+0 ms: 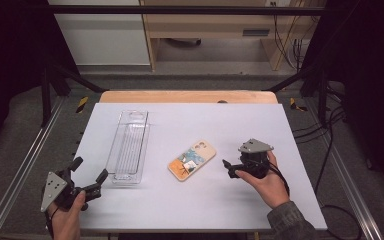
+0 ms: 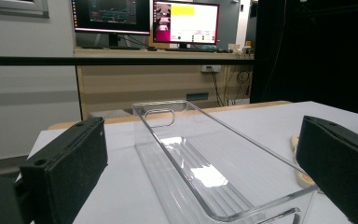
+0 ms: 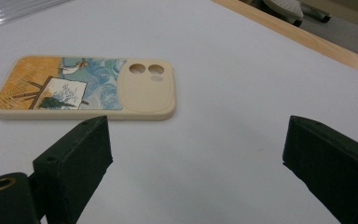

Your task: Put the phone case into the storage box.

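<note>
A phone case (image 1: pixel 192 160) with a painted picture and a cream camera block lies flat near the middle of the white table (image 1: pixel 240 125). Left of it a clear plastic tray (image 1: pixel 128 147) stands lengthwise with nothing in it. My left gripper (image 1: pixel 90 169) is open at the front left, just short of the tray's near end. In the left gripper view the tray (image 2: pixel 205 158) runs away between the wide-open jaws of the left gripper (image 2: pixel 203 135). My right gripper (image 1: pixel 228 168) is open, right of the case and pointing at it. In the right gripper view the case (image 3: pixel 84 88) lies just beyond the spread jaws of the right gripper (image 3: pixel 200 133).
The white table ends in a wooden strip (image 1: pixel 187 96) at the back. Black frame posts (image 1: pixel 47 90) and metal rails (image 1: pixel 25 160) flank the table. Monitors (image 2: pixel 184 21) stand on a desk far behind. The cream edge of the case (image 2: pixel 300 175) peeks beside the left gripper's right jaw.
</note>
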Action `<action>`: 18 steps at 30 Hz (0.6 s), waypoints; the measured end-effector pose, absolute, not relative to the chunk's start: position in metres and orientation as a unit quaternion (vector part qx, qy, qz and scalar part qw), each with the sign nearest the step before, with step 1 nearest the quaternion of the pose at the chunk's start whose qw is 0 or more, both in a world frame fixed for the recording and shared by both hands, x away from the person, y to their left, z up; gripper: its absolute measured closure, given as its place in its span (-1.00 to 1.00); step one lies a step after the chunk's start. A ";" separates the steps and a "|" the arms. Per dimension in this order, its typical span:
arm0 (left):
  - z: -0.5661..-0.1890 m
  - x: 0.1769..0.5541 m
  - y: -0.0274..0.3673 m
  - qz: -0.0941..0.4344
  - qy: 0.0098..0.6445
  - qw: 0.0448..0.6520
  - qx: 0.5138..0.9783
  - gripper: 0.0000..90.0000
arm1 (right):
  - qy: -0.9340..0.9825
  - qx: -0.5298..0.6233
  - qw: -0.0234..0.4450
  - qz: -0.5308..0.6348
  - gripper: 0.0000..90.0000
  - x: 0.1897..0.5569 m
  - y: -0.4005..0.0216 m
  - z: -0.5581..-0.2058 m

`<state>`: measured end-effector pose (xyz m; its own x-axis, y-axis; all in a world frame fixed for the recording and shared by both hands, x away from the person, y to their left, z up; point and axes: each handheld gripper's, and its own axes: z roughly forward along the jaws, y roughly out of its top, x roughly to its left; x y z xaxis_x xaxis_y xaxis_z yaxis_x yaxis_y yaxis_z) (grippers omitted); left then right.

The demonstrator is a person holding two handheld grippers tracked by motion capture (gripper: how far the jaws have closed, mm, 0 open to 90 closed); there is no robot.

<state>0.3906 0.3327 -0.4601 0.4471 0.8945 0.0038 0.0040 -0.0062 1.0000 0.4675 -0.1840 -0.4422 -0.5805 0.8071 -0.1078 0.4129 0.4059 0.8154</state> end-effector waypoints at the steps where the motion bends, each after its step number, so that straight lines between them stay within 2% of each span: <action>1: -0.460 0.391 0.333 0.372 0.372 0.599 0.604 -0.96 | 0.802 0.380 0.253 0.385 -0.82 0.469 -0.183 -0.440; 18: -0.460 0.391 0.334 0.372 0.372 0.599 0.604 -0.96 | 0.829 0.359 0.246 0.350 -0.82 0.497 -0.161 -0.428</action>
